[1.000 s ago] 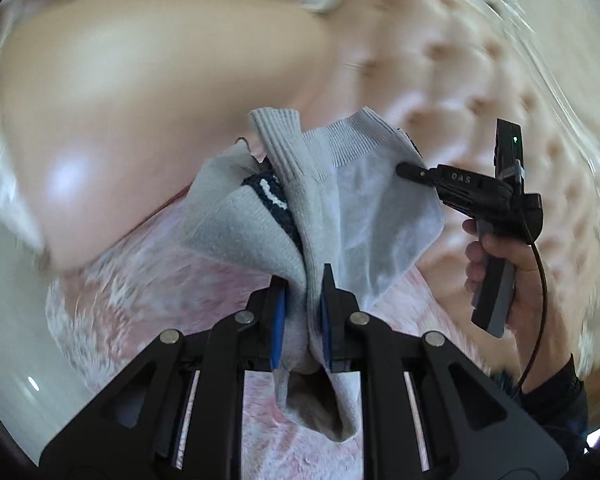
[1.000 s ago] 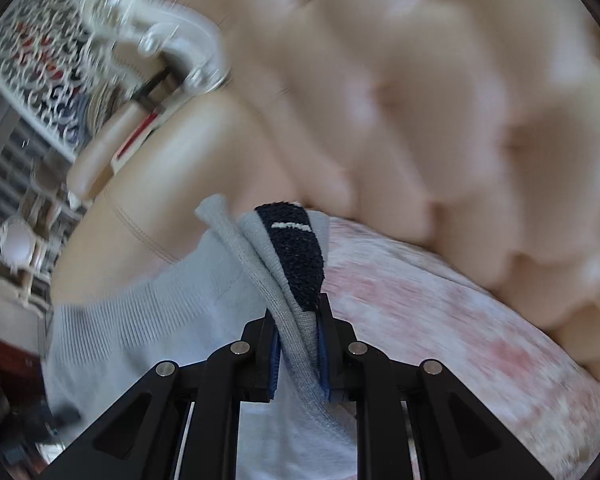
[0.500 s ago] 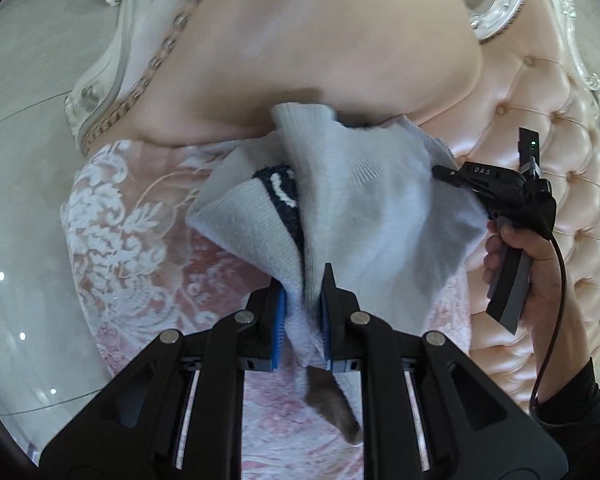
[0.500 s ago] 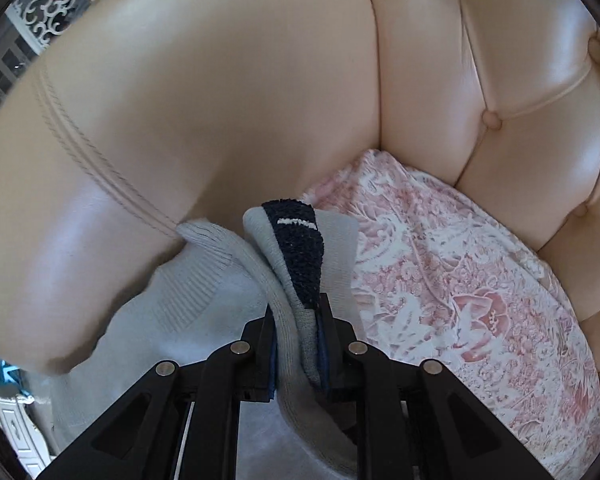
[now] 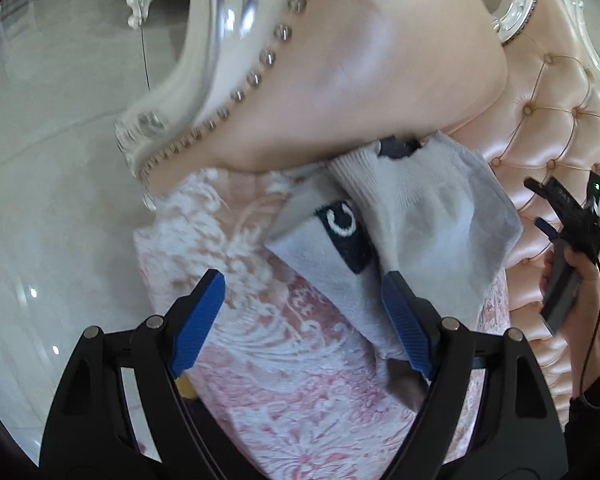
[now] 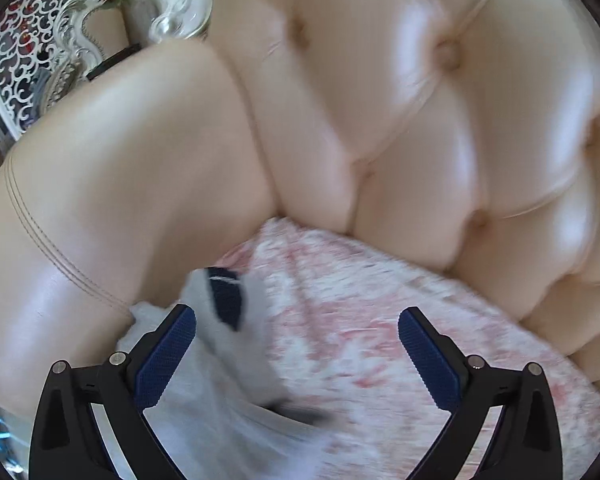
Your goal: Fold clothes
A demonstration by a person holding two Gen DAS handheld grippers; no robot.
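Both claws, clamped on the grey sweater (image 5: 432, 232) a second ago, are now opening wide. Left gripper (image 5: 302, 320) and right gripper (image 6: 296, 356) grip nothing; it lies mid-frame on the pink floral seat cover (image 5: 300, 400), against the cream tufted leather armchair (image 6: 420, 120). Glossy tiled floor (image 5: 52, 160) at left.

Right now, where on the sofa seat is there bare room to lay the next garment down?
The pink floral seat cover is bare between the grey sweater and the tufted backrest. It is also bare along the front edge, toward the floor. It is crowded by the armrest, where the sweater lies.
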